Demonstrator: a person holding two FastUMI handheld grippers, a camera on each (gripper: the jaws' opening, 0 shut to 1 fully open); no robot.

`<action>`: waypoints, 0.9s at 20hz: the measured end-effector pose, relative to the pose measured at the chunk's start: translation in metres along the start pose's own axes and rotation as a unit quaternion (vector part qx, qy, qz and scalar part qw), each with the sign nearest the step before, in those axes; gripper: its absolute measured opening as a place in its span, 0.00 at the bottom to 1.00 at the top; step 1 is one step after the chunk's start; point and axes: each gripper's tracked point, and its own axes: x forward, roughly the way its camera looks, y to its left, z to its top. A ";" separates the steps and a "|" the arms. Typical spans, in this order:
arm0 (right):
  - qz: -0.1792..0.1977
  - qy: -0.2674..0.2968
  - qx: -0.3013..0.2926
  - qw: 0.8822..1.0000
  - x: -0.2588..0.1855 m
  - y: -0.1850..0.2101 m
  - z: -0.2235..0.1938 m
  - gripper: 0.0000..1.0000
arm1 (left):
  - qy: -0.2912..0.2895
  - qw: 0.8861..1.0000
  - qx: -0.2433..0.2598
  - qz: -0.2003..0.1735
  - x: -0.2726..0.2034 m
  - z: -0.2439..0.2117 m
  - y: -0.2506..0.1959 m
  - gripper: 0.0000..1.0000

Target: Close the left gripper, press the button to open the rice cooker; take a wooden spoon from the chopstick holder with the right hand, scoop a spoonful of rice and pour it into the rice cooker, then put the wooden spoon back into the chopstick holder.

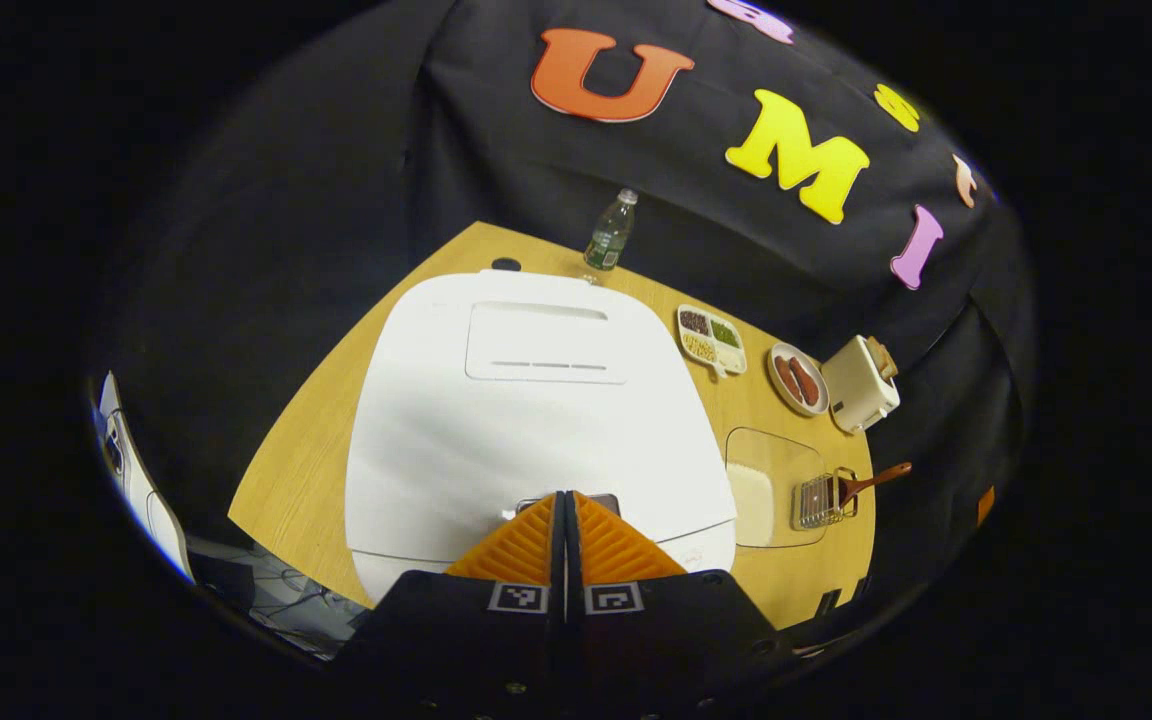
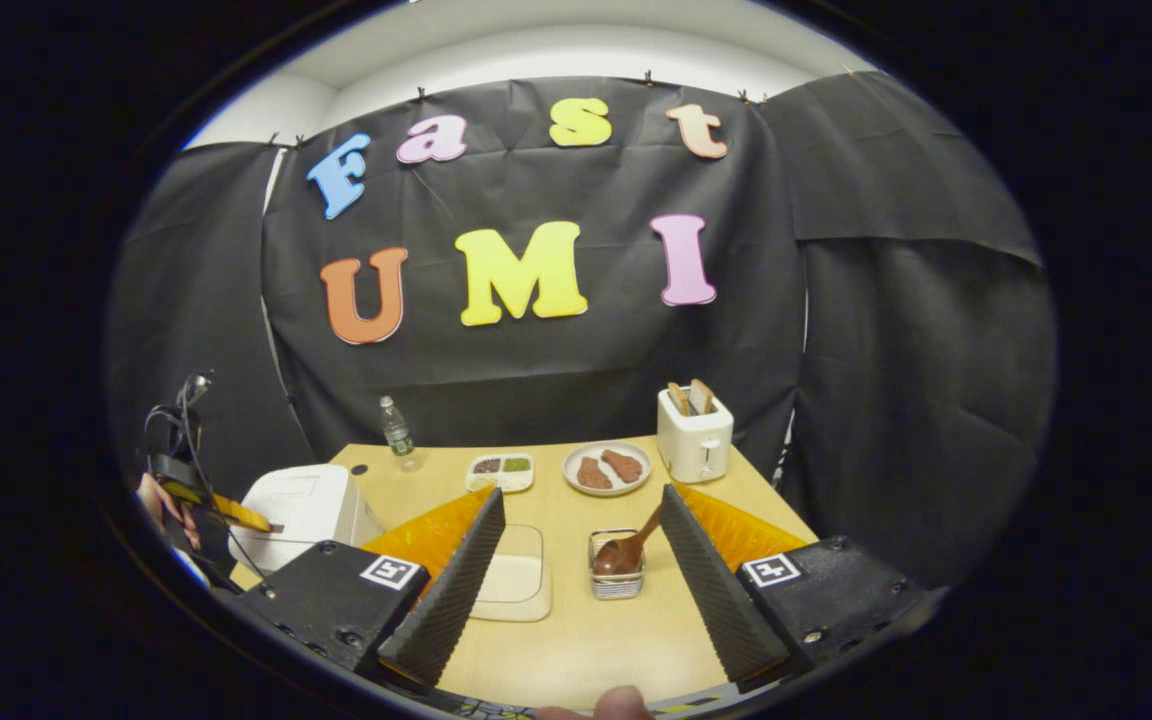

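Spoon (image 2: 626,549) handle tilted up-right in holder (image 2: 617,578)

White rice cooker (image 1: 536,400) sits lid-down; brown wooden spoon (image 2: 626,548) stands bowl-down in the wire chopstick holder (image 2: 616,578).

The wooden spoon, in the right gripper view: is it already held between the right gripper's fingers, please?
No: the wooden spoon stands in the chopstick holder on the table, while the right gripper is open, its fingers apart from it.
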 end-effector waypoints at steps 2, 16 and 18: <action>0.000 0.001 0.002 1.000 -0.004 -0.003 0.002 0.99 | -0.055 0.998 0.007 -0.002 -0.014 0.023 -0.004 0.00; 0.010 -0.011 -0.001 1.000 -0.021 -0.013 0.011 0.99 | -0.322 0.945 0.060 -0.005 -0.120 0.138 -0.053 0.17; 0.014 -0.007 0.005 1.000 -0.019 -0.011 0.008 0.99 | -0.332 0.941 0.066 -0.011 -0.134 0.127 -0.069 0.35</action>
